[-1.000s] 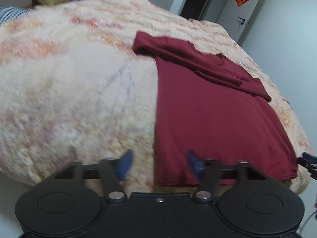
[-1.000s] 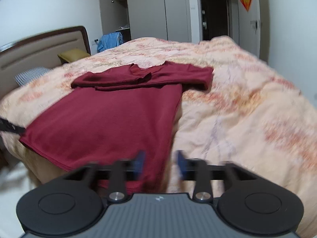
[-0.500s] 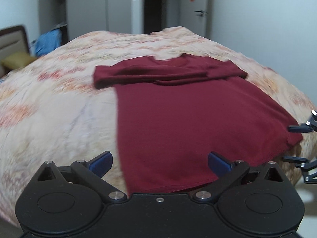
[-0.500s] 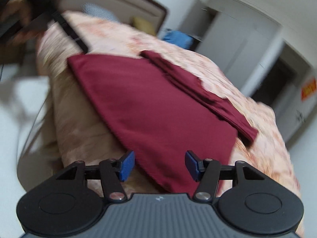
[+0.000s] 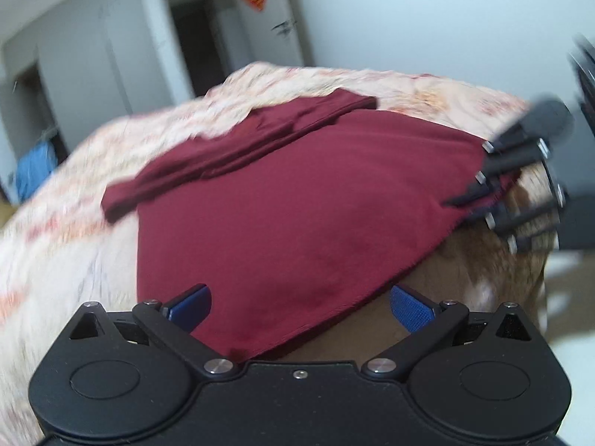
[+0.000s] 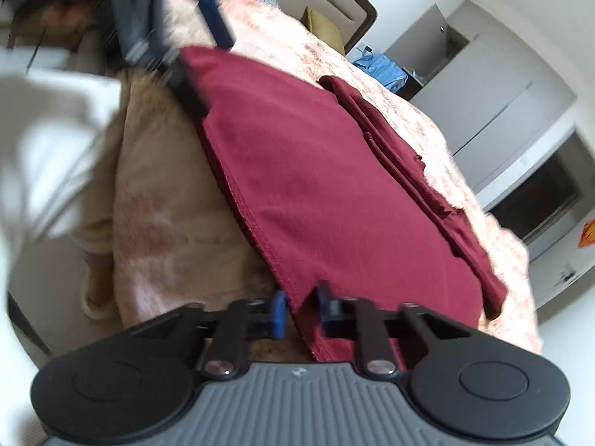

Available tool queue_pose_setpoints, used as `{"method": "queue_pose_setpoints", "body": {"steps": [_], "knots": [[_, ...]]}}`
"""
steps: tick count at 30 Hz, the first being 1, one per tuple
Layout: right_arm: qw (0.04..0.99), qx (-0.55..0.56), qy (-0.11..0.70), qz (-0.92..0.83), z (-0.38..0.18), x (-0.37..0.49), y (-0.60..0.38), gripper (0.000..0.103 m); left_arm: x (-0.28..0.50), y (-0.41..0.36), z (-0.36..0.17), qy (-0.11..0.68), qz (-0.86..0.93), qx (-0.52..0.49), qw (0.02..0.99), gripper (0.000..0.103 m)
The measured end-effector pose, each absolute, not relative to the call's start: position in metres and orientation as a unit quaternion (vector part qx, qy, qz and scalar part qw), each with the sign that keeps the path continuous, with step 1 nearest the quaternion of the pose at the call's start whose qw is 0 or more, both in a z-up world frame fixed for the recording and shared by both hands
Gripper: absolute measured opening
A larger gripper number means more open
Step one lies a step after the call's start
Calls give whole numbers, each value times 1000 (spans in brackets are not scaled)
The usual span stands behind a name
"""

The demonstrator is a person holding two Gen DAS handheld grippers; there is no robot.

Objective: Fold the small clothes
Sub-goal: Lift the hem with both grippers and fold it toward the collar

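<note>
A dark red T-shirt (image 5: 297, 200) lies flat on the bed, sleeves folded across its top; it also shows in the right wrist view (image 6: 327, 186). My left gripper (image 5: 299, 303) is wide open, its jaws straddling the shirt's bottom left corner at the bed edge. My right gripper (image 6: 300, 310) has its jaws nearly closed on the hem at the shirt's other bottom corner. The right gripper shows at the far right of the left wrist view (image 5: 520, 186). The left gripper shows at the top left of the right wrist view (image 6: 174, 48).
The bed carries a peach floral duvet (image 5: 67, 230) that hangs over the near edge (image 6: 167, 193). A headboard (image 6: 334, 11), an olive pillow (image 6: 319, 22) and a blue cloth (image 6: 379, 68) lie beyond. Wardrobes and a dark doorway (image 5: 200, 37) stand at the far wall.
Both grippers have dropped low to the shirt's bottom hem. The left jaws opened wide around one corner. The right jaws narrowed onto the other corner's hem.
</note>
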State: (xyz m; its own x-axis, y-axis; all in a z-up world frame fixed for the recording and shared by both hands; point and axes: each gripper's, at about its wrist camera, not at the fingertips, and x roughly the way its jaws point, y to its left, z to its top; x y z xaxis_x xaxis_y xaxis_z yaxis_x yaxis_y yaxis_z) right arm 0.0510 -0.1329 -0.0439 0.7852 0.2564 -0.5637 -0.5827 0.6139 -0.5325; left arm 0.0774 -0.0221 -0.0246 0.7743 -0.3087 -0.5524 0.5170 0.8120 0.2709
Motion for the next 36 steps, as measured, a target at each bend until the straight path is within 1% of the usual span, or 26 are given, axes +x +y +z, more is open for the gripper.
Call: {"method": "queue_pose_setpoints", "body": {"steps": [3, 6, 8, 9, 10, 11, 13, 14, 15, 16, 21, 23, 25, 26, 28, 29, 30, 31, 34, 36], "knots": [[891, -270, 254, 262, -20, 65, -150, 12, 70, -36, -32, 224, -247, 253, 908, 102], [903, -171, 277, 280, 1, 79, -170, 11, 73, -48, -41, 216, -252, 276, 902, 102], [908, -138, 273, 285, 9, 86, -179, 11, 78, -55, -46, 220, -245, 280, 902, 99], [910, -132, 270, 286, 12, 88, -181, 11, 82, -58, -48, 224, -237, 282, 902, 93], [911, -130, 268, 285, 15, 89, -182, 11, 84, -60, -49, 227, -229, 283, 903, 86], [912, -129, 265, 286, 16, 90, -184, 11, 87, -61, -50, 228, -220, 284, 905, 82], [913, -126, 261, 288, 19, 89, -185, 11, 88, -58, -50, 216, -201, 284, 912, 60], [913, -125, 259, 288, 21, 89, -185, 11, 89, -55, -49, 211, -193, 286, 915, 54], [914, -124, 258, 288, 22, 88, -186, 11, 89, -50, -48, 209, -185, 287, 916, 46], [915, -123, 256, 287, 24, 87, -187, 11, 90, -44, -46, 207, -178, 284, 919, 42], [920, -109, 250, 282, 27, 81, -193, 10, 86, -11, -41, 201, -127, 294, 926, 42], [922, -113, 247, 277, 26, 77, -193, 10, 86, 1, -41, 209, -114, 292, 926, 33], [921, -119, 250, 275, 21, 75, -192, 10, 87, 11, -39, 214, -109, 283, 929, 18], [920, -128, 250, 274, 18, 74, -190, 10, 86, 14, -37, 212, -110, 278, 930, 17], [916, -160, 253, 267, 10, 71, -183, 11, 85, 15, -33, 203, -119, 275, 932, 11], [913, -179, 255, 263, 6, 69, -179, 12, 85, 15, -32, 198, -122, 274, 933, 10], [911, -195, 256, 259, 1, 67, -176, 14, 86, 14, -30, 192, -125, 272, 934, 8], [909, -209, 256, 255, -3, 65, -174, 20, 87, 16, -29, 188, -128, 270, 936, 6], [903, -242, 258, 242, -14, 57, -169, 32, 91, 15, -23, 182, -132, 260, 939, 5], [900, -257, 260, 237, -20, 54, -168, 32, 95, 16, -18, 178, -130, 251, 943, 5]]}}
